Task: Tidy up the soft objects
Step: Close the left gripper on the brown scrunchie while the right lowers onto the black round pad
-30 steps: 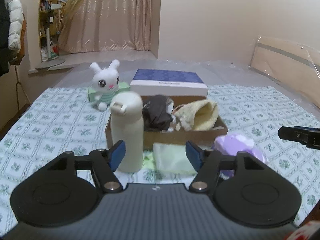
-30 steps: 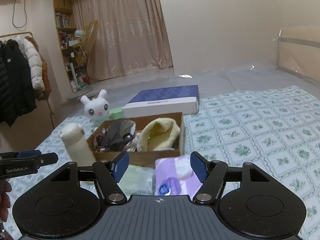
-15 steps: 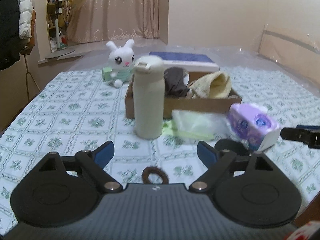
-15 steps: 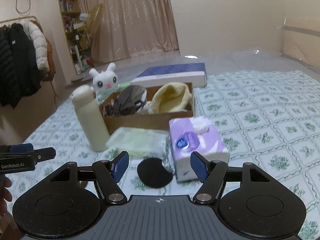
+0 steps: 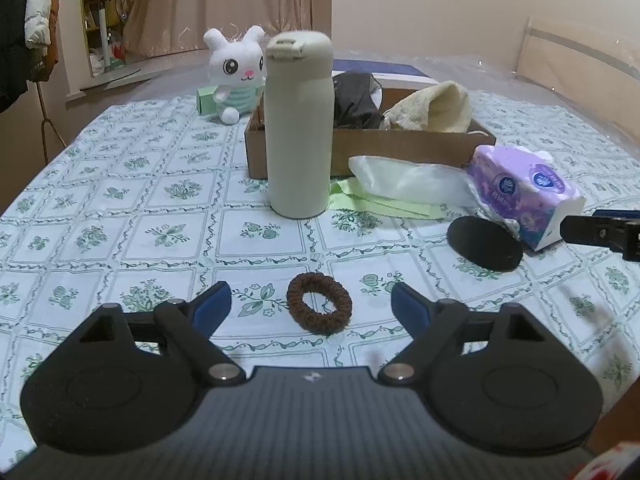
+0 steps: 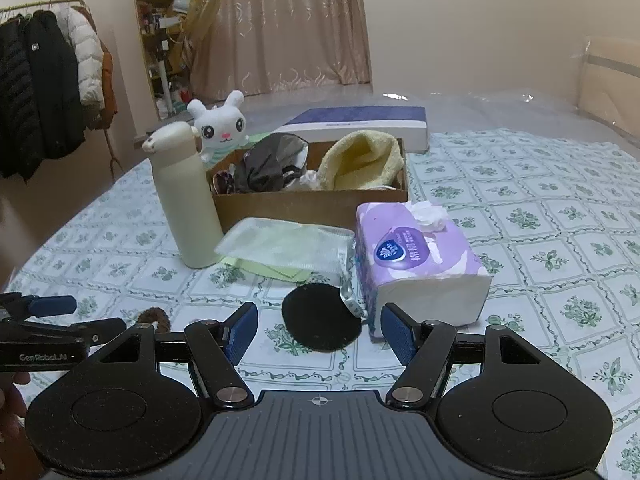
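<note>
A brown hair scrunchie (image 5: pixel 319 308) lies on the tablecloth between the open fingers of my left gripper (image 5: pixel 311 304); it also shows in the right wrist view (image 6: pixel 155 317). A cardboard box (image 5: pixel 400 146) holds a yellow towel (image 5: pixel 436 108) and dark cloth (image 5: pixel 356 100). A purple tissue pack (image 6: pixel 416 264) lies in front of the box, just beyond my open, empty right gripper (image 6: pixel 319 330). A black round pad (image 6: pixel 320 316) lies by the pack. A white plush rabbit (image 5: pixel 236 70) sits behind the box.
A cream bottle (image 5: pixel 299 120) stands upright left of the box. A clear bag on green cloth (image 5: pixel 404 188) lies before the box. A blue and white flat box (image 6: pixel 360 120) lies at the back. Coats (image 6: pixel 48 88) hang at the left.
Both grippers have drawn back and lowered toward the table's near side. The scrunchie has come into view between the left fingers, and the left jaws have opened wider.
</note>
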`<act>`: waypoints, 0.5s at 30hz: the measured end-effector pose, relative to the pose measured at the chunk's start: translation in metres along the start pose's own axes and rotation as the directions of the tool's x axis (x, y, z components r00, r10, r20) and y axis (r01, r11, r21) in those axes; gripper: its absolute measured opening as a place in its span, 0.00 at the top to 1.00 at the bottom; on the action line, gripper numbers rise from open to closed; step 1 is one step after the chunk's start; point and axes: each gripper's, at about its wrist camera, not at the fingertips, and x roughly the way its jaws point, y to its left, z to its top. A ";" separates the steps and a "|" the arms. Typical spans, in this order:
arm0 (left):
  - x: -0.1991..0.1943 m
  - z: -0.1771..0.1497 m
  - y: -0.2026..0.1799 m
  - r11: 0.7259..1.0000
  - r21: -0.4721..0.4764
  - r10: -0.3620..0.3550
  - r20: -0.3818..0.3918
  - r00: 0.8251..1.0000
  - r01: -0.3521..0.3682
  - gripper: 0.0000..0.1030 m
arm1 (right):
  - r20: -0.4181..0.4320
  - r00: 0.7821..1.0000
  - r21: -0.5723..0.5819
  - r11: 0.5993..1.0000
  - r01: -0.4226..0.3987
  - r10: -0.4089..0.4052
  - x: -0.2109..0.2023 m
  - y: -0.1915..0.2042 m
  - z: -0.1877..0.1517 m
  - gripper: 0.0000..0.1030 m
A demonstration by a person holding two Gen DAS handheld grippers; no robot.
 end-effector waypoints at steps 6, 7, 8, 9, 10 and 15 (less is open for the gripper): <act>0.028 -0.006 -0.006 1.000 0.000 0.001 -0.040 0.999 -0.001 0.31 | -0.016 1.000 -0.008 1.000 0.005 -0.005 0.016 0.002 -0.004 0.34; 0.032 -0.007 -0.007 1.000 -0.005 0.000 -0.047 0.999 0.000 0.32 | -0.021 1.000 -0.008 1.000 0.004 -0.004 0.019 0.002 -0.005 0.34; 0.035 -0.008 -0.007 1.000 -0.008 0.001 -0.052 0.999 -0.001 0.34 | -0.024 1.000 -0.007 1.000 0.003 -0.004 0.021 0.002 -0.005 0.34; 0.039 -0.009 -0.008 1.000 -0.010 0.001 -0.056 0.998 -0.001 0.35 | -0.027 1.000 -0.008 1.000 0.002 -0.002 0.024 0.002 -0.005 0.34; 0.041 -0.009 -0.008 1.000 -0.011 0.000 -0.058 0.998 -0.001 0.35 | -0.030 1.000 -0.009 1.000 0.002 -0.002 0.027 0.002 -0.006 0.34; 0.051 -0.011 -0.009 1.000 -0.017 0.010 -0.061 0.998 -0.011 0.42 | -0.041 0.999 -0.013 1.000 -0.001 0.000 0.037 0.004 -0.007 0.34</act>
